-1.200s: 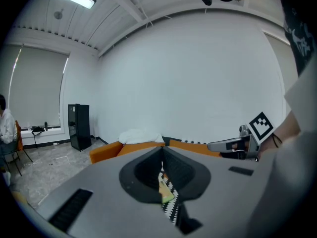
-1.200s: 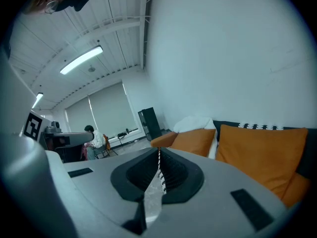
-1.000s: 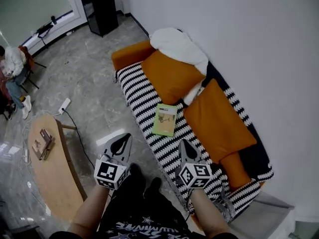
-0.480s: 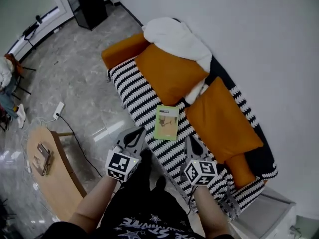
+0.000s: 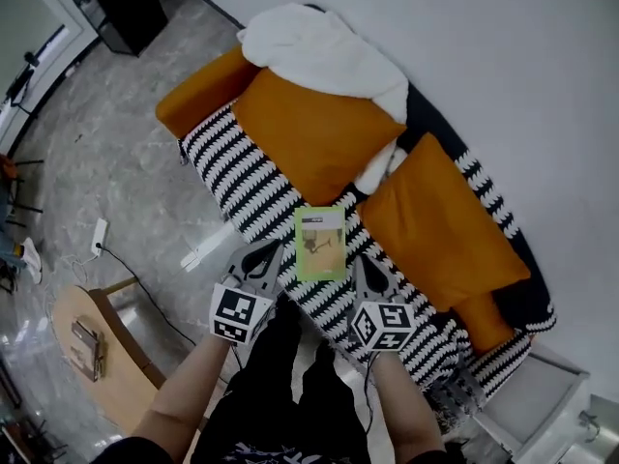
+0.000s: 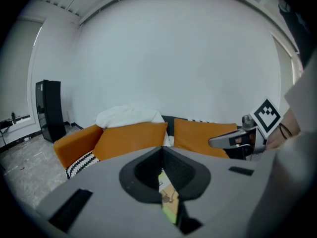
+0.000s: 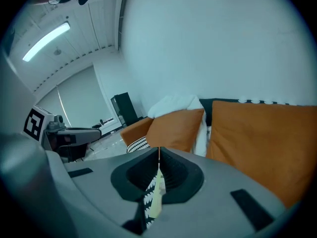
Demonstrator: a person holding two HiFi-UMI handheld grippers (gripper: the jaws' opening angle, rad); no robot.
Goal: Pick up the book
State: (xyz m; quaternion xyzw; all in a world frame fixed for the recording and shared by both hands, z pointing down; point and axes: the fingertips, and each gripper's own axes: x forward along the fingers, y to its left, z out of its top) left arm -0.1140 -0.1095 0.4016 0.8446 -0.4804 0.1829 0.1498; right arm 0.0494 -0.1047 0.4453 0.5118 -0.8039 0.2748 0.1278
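**Both grippers closed and empty, close over the book on the sofa**

The left gripper (image 5: 264,251) has its jaws pressed together with nothing between them. The right gripper (image 5: 361,261) is the same, jaws meeting in a thin line and empty. Each carries one cube with square markers, and both tips point at the front edge of the black-and-white striped sofa (image 5: 237,177).

A second ago the two grippers hung over the grey marble floor (image 5: 106,153), short of the sofa. They have since come forward and down, and their tips now sit at the sofa's front edge on either side of the book. The seated person who showed at the far left of the sofa earlier is no longer in view.

The thin pale-green book (image 5: 320,244) lies flat on the sofa's striped seat, cover up, near the front edge and just ahead of the gap between the cushions. Its cover has a white band along the top and a small brown figure in the middle. Neither gripper touches it.

There is one book and there are two grippers. On the sofa stand two large orange cushions (image 5: 314,133), one orange bolster (image 5: 198,90) at each end, and one white blanket (image 5: 319,51) bunched on the backrest. Well apart from the sofa are one wooden table (image 5: 102,370) and one black cabinet (image 5: 121,3).
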